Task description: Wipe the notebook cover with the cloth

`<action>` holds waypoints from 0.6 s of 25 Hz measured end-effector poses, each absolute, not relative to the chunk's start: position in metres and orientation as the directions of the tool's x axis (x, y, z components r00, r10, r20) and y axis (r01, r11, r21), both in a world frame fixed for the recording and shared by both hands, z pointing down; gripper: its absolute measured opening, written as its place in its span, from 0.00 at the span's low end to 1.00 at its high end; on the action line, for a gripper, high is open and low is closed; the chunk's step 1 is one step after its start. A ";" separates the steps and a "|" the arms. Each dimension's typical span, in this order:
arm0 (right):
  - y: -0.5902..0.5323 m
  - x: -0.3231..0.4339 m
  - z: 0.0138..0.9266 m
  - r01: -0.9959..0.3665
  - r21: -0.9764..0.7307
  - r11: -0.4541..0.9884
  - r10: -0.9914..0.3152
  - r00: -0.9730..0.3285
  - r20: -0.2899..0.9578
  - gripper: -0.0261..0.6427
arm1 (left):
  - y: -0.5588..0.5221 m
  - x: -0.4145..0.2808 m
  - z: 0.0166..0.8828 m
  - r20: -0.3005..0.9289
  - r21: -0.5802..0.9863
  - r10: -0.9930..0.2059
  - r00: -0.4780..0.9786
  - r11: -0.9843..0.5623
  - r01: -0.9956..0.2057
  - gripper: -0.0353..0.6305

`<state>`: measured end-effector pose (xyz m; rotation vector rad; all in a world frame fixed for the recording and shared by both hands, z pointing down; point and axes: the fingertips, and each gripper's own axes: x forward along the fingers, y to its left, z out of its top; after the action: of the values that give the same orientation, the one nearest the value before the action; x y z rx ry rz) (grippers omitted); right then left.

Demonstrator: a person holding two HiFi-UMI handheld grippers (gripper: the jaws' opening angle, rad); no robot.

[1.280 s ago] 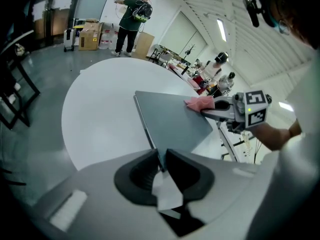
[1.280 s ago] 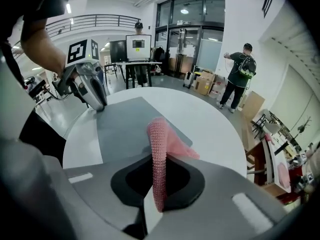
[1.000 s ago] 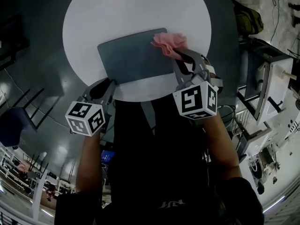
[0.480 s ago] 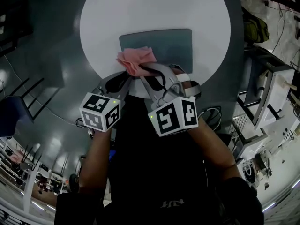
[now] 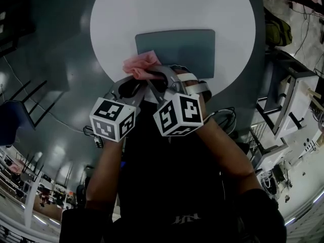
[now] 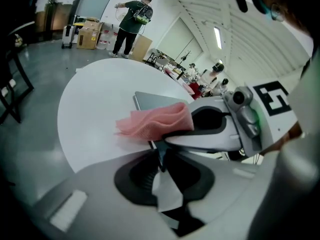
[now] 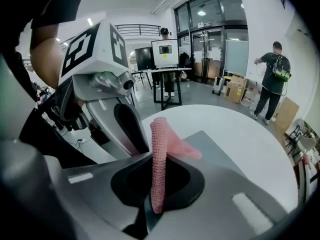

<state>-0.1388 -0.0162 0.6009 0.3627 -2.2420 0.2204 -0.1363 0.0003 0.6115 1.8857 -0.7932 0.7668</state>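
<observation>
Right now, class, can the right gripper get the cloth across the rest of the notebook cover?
Probably yes: the right gripper is shut on the cloth at the near-left corner of the notebook, and the cover beyond lies bare.

The notebook point(image 5: 182, 47) lies on the tabletop point(image 5: 152, 9), the cloth point(image 5: 139, 65) over its near left corner, the left gripper point(image 5: 125, 86) just left of the right gripper point(image 5: 152, 77).

Your cloth point(image 7: 159, 139) reads as pink fabric, matt, with a rough knobbly weave; the right gripper point(image 7: 156, 184) pinching it is smooth grey plastic. Your notebook point(image 5: 182, 47) cover is smooth, matt grey-green; the table point(image 5: 167, 9) is smooth white with a dull sheen, the floor point(image 5: 55, 85) glossy grey.
</observation>
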 end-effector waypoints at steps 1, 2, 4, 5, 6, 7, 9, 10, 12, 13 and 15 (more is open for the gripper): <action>-0.016 -0.137 0.601 -0.328 -0.030 0.944 -0.187 -0.609 0.771 0.06 | 0.000 -0.135 0.612 0.774 0.505 -0.206 0.599 -0.369 -0.780 0.12; -0.017 -0.134 0.602 -0.328 -0.026 0.944 -0.190 -0.607 0.772 0.06 | 0.000 -0.135 0.612 0.774 0.506 -0.203 0.599 -0.369 -0.779 0.12; -0.019 -0.128 0.602 -0.342 -0.024 0.939 -0.199 -0.602 0.774 0.06 | -0.001 -0.136 0.612 0.775 0.508 -0.198 0.601 -0.371 -0.777 0.12; -0.020 -0.124 0.602 -0.351 -0.023 0.936 -0.205 -0.598 0.775 0.06 | -0.001 -0.137 0.612 0.775 0.508 -0.196 0.600 -0.372 -0.777 0.12; -0.022 -0.120 0.602 -0.359 -0.023 0.933 -0.210 -0.594 0.777 0.06 | -0.002 -0.138 0.612 0.776 0.507 -0.195 0.599 -0.372 -0.778 0.12; -0.022 -0.114 0.602 -0.366 -0.022 0.930 -0.214 -0.591 0.778 0.06 | -0.001 -0.139 0.612 0.778 0.506 -0.195 0.598 -0.371 -0.779 0.12; -0.023 -0.101 0.602 -0.378 -0.020 0.926 -0.223 -0.587 0.778 0.06 | -0.001 -0.139 0.611 0.781 0.501 -0.194 0.593 -0.370 -0.782 0.12; -0.023 -0.092 0.602 -0.383 -0.016 0.924 -0.228 -0.584 0.779 0.06 | -0.001 -0.137 0.611 0.785 0.497 -0.193 0.589 -0.372 -0.784 0.12; -0.025 -0.074 0.603 -0.396 -0.007 0.918 -0.242 -0.574 0.783 0.06 | 0.000 -0.133 0.611 0.793 0.485 -0.189 0.579 -0.380 -0.788 0.12; -0.026 -0.064 0.604 -0.406 -0.003 0.914 -0.249 -0.568 0.785 0.06 | 0.000 -0.132 0.612 0.798 0.478 -0.187 0.573 -0.384 -0.790 0.12; -0.029 -0.048 0.604 -0.428 0.002 0.904 -0.265 -0.555 0.789 0.06 | -0.001 -0.131 0.611 0.805 0.467 -0.187 0.563 -0.386 -0.795 0.12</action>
<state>-0.0480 -0.0285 0.6037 0.4934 -2.1887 0.2378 -0.1312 -0.0006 0.6112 1.8807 -0.7978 0.8355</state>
